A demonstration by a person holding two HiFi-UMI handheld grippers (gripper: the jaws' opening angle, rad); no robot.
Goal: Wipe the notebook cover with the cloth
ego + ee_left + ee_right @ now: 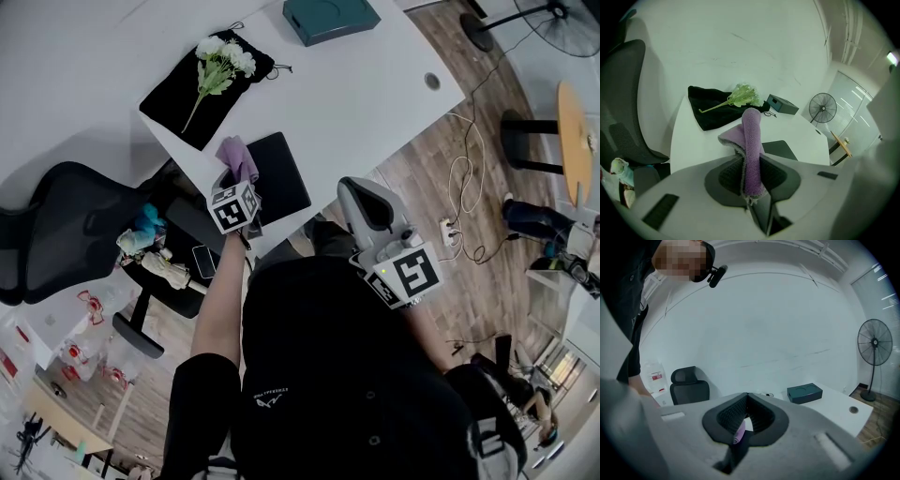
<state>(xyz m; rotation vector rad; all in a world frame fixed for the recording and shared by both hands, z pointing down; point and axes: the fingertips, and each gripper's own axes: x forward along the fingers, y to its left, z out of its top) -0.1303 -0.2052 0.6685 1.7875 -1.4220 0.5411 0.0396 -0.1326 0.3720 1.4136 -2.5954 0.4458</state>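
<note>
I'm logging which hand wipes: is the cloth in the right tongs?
No, the purple cloth is clamped in the left tongs; the right tongs are shut with nothing between them.

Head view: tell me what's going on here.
A person holds a gripper in each hand. The left gripper is shut on a purple cloth, raised by the left edge of the black notebook on the white table; the cloth doesn't appear to touch the cover. The right gripper is shut, empty, held off the table.
</note>
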